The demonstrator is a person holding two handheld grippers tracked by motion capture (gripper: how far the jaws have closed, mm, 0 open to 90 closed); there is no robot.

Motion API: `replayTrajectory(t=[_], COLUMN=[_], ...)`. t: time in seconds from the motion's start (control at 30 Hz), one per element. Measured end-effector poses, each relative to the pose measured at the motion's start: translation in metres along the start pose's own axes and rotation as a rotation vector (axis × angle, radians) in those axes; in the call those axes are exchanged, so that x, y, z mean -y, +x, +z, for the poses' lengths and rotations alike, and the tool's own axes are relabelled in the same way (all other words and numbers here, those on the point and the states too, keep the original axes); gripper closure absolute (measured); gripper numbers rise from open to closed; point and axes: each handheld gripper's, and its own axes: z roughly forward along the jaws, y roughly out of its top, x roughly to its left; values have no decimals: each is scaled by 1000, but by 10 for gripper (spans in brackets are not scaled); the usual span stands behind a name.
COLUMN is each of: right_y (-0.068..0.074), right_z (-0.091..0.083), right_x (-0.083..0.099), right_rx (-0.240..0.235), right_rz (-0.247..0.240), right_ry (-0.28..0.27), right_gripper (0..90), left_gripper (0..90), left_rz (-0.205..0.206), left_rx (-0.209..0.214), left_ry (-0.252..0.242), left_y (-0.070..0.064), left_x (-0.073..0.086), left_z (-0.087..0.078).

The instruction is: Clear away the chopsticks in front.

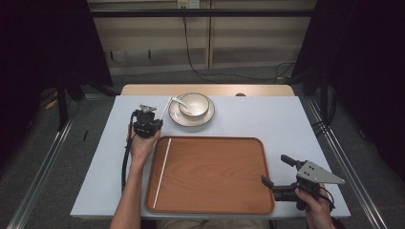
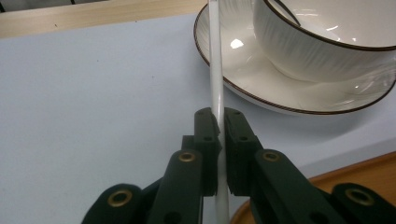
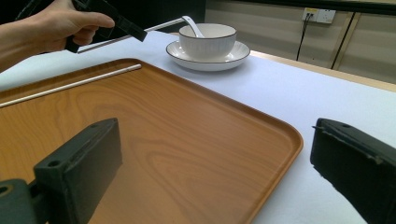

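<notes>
My left gripper is shut on a thin white chopstick that points toward the rim of the plate. On that plate stands a white bowl with a spoon in it. A second white chopstick lies along the left side of the wooden tray. My right gripper is open at the tray's right edge, nothing between its jaws.
A pale mat covers the table, with bare wood along the far edge. Dark curtains hang at both sides, and a cable trails across the floor behind.
</notes>
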Motion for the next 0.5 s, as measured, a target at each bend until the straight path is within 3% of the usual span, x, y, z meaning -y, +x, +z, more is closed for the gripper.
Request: replayTrajectory(t=[0.07,0.3,0.5], right_y=[0,0,0], right_z=[0,1,2], right_x=[0,0,0], right_rx=[2,0,3], right_rz=[0,-9,-12], right_ry=[-1,-1,0], right_gripper=[20,20,20], left_gripper=[853,853,853], left_rz=[8,-35,-49], left_rx=[-15,29,46], left_ry=[14,7,-5], left_y=[-3,-2,-11], left_x=[3,16,22], left_z=[-2,-11,-24])
